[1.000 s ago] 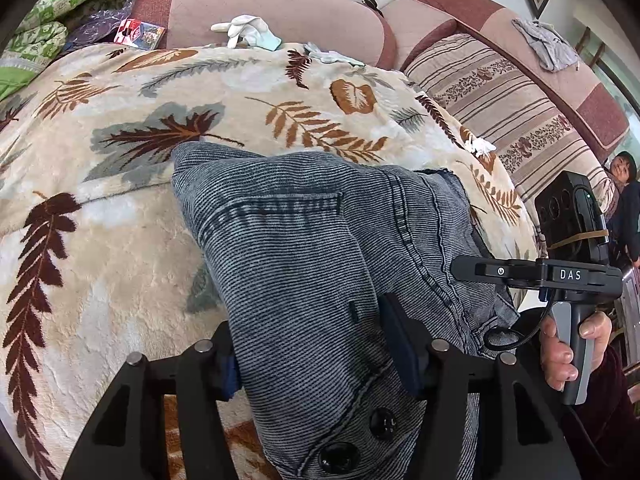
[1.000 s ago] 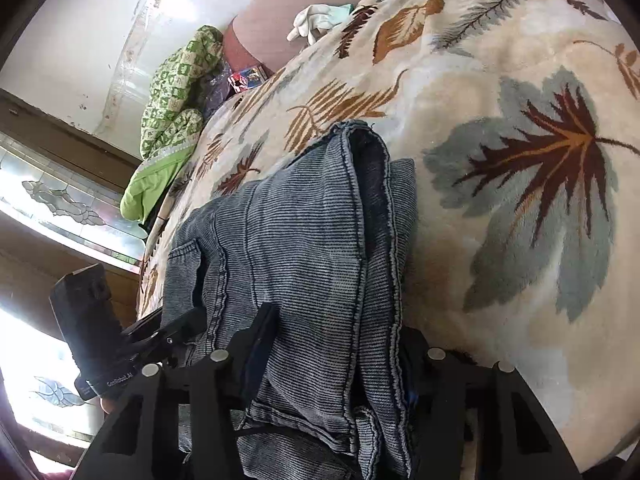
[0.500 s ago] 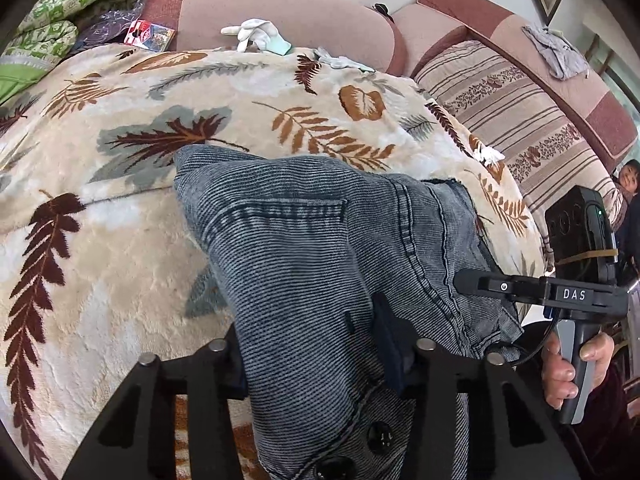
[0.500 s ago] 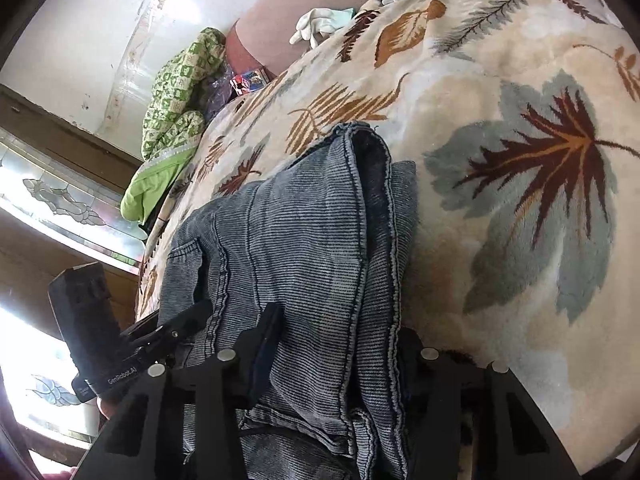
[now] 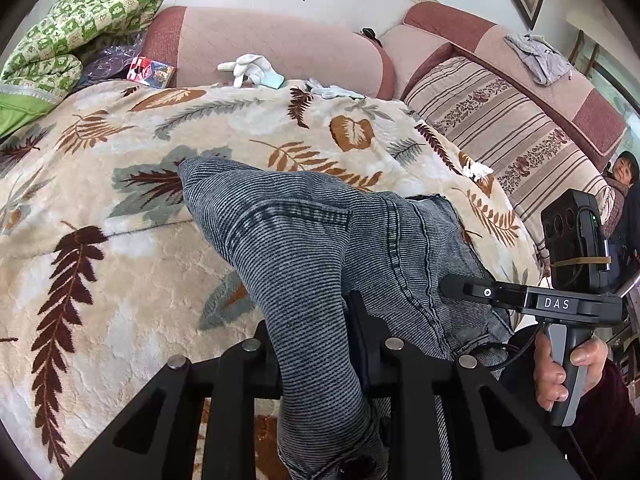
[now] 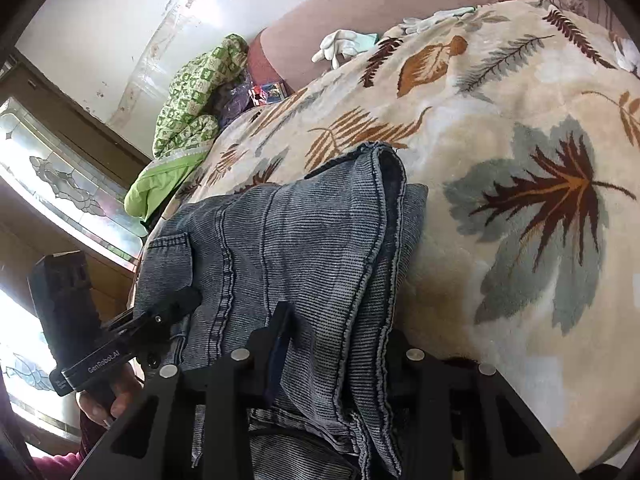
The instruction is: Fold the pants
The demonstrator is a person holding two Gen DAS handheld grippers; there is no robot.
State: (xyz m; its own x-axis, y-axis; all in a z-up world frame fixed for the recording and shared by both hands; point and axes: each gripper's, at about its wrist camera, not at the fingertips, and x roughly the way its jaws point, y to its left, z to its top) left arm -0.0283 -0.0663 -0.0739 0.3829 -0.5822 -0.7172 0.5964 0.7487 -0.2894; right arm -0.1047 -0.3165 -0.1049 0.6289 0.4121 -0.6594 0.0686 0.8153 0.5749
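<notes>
Grey-blue denim pants (image 5: pixel 320 248) lie folded on a cream leaf-print blanket (image 5: pixel 100 280). My left gripper (image 5: pixel 316 344) is shut on the waistband end of the pants, and the cloth rises in a ridge between its jaws. My right gripper (image 6: pixel 336 344) is shut on the hem-side layers of the pants (image 6: pixel 304 248). The right gripper also shows in the left wrist view (image 5: pixel 472 292), at the pants' right edge. The left gripper also shows in the right wrist view (image 6: pixel 176 304), at the left.
The blanket covers a pink sofa (image 5: pixel 280 44) with a striped cushion (image 5: pixel 500 120). White gloves (image 5: pixel 252 70), a green quilt (image 5: pixel 60 40) and a small box (image 5: pixel 150 72) lie at the back. A person (image 5: pixel 624 176) sits at far right.
Both grippers have closed tighter on the pants. The left gripper has lifted its end, so the cloth bunches into a ridge. The view has pulled back slightly.
</notes>
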